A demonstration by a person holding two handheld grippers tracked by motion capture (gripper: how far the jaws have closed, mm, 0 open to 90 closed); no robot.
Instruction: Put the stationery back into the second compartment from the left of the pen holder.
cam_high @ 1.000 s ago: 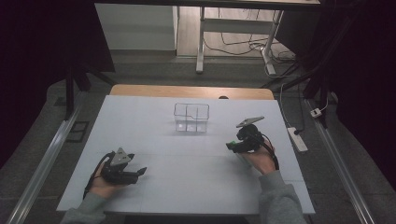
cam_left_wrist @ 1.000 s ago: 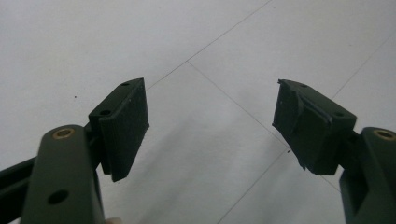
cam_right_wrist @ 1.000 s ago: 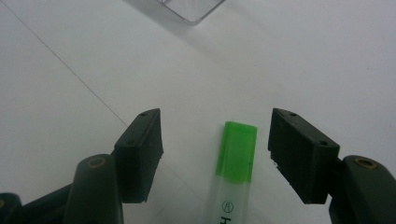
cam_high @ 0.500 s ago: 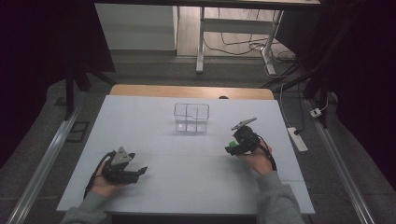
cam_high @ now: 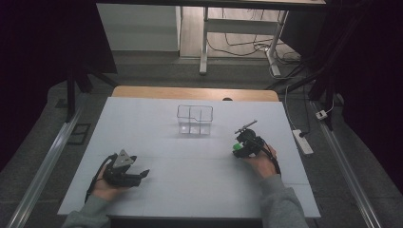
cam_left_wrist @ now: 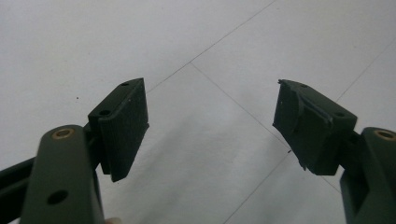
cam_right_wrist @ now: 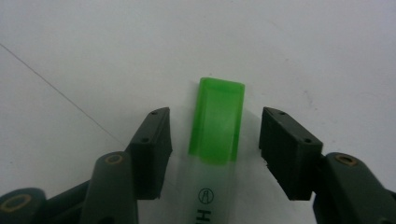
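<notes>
White tabletop [cam_high: 190,171] lies bare around my right gripper [cam_right_wrist: 215,149], giving open room on every side. I find the green highlighter [cam_right_wrist: 215,126] lying flat between the jaws, its long axis running straight ahead of the claw, cap end farthest. The jaws have just been closing, pads not yet touching it. My left gripper [cam_left_wrist: 210,126] rests well apart, wide open, empty. A clear divided box [cam_high: 195,118] stands ahead, leftward.
</notes>
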